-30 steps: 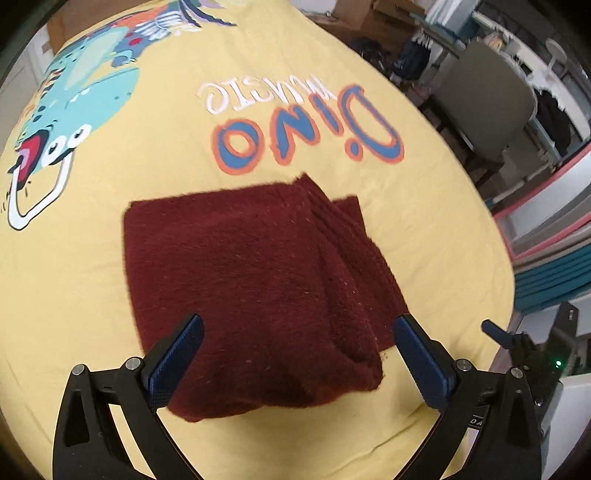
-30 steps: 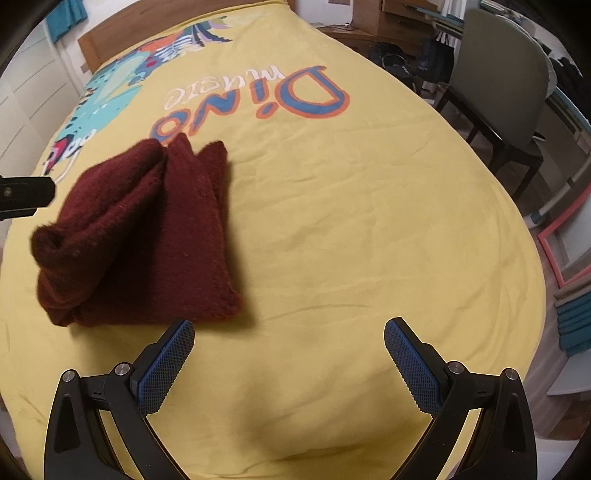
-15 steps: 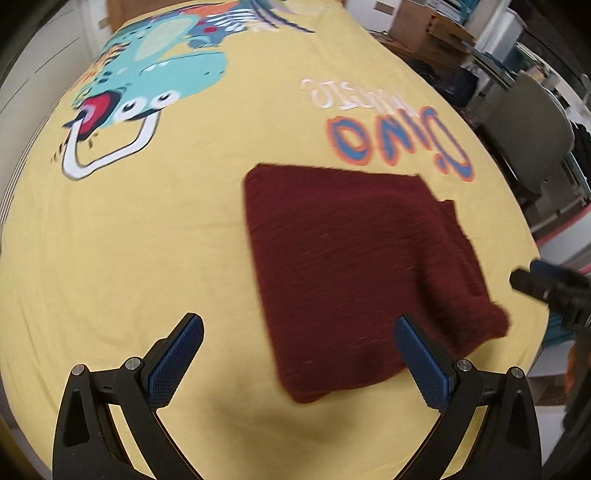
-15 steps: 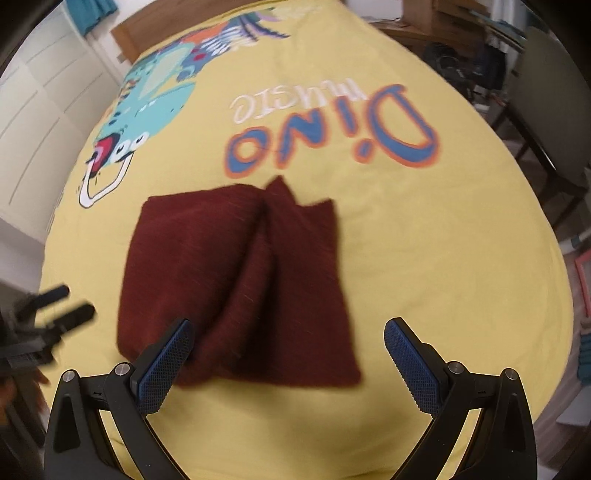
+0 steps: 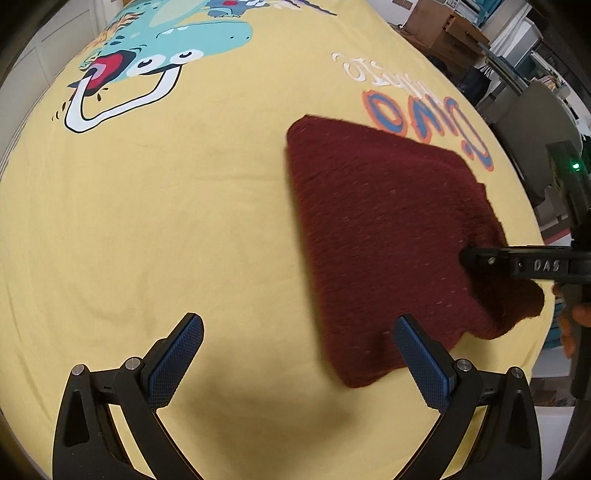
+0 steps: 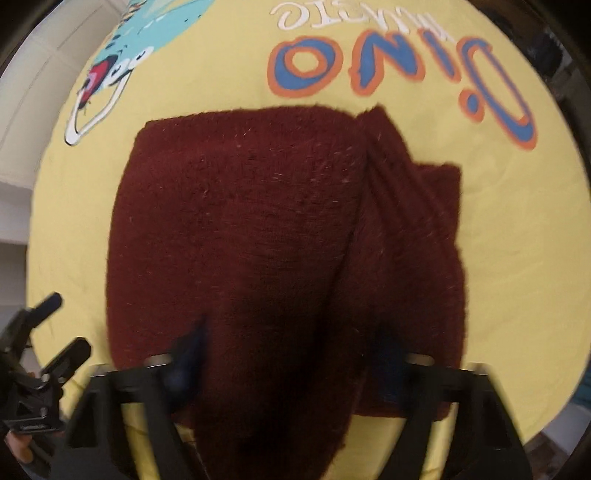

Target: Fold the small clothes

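Observation:
A dark red knitted garment (image 5: 388, 236), folded into a rough rectangle, lies on a yellow bedsheet (image 5: 166, 221) printed with a dinosaur and "Dino Music". My left gripper (image 5: 295, 354) is open and empty, low over bare sheet just left of the garment's near corner. My right gripper (image 6: 291, 354) is open, its blurred fingers straddling the garment (image 6: 240, 221) at its near edge, with a raised fold between them. The right gripper also shows in the left wrist view (image 5: 517, 264), lying against the garment's right side.
The bed's right edge drops off to a room with a grey chair (image 5: 546, 110), cardboard boxes (image 5: 443, 29) and stacked items. White cupboard doors (image 6: 33, 74) stand left of the bed. The left gripper shows at the lower left of the right wrist view (image 6: 40, 354).
My left gripper has drawn back leftward off the garment onto bare sheet. My right gripper has swung over and come down onto the garment's near edge.

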A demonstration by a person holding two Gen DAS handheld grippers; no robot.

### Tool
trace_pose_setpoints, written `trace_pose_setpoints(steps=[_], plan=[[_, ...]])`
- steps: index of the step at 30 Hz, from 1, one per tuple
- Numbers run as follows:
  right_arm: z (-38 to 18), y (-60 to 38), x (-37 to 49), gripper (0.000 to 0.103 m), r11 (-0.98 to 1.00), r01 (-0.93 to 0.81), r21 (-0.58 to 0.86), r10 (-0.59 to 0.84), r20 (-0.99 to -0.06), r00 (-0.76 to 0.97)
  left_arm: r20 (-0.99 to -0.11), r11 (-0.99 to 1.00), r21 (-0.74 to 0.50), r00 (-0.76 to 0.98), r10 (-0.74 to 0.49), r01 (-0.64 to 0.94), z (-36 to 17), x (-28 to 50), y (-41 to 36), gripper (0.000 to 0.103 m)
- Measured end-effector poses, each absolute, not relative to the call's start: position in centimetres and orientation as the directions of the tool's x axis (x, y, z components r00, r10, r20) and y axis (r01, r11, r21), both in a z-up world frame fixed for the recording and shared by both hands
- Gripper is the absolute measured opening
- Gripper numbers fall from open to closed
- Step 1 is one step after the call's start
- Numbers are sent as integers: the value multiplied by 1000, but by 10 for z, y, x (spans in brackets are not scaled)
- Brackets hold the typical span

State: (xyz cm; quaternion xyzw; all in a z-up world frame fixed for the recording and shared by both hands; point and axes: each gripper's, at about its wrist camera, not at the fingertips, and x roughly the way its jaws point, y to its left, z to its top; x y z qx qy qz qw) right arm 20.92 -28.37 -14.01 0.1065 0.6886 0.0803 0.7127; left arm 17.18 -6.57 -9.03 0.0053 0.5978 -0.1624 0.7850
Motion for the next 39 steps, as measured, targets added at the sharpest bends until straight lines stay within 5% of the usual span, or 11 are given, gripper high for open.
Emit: trace_pose_setpoints(steps=[4, 16, 19, 27, 39], plan=[[-124, -297, 204, 31, 951, 48, 305, 298, -949, 106, -940, 943, -193, 224, -257, 272, -93, 171, -66, 102], [-100, -357, 176, 29, 977, 71, 199, 179, -959, 220, -923, 923, -240, 224, -313, 300, -87, 168, -87, 102], [-124, -367, 166, 35, 978, 103, 180, 157, -967, 201, -921, 920, -254, 214, -324, 299, -89, 168, -92, 102], [-139, -387, 149, 78, 980, 158, 118, 87, -978, 191, -923, 916, -247, 210, -321, 318, -86, 168, -101, 102], [-90, -387, 141, 81, 980, 137, 142, 99, -955, 281, -924, 909, -254, 194, -329, 330, -81, 173, -116, 102]])
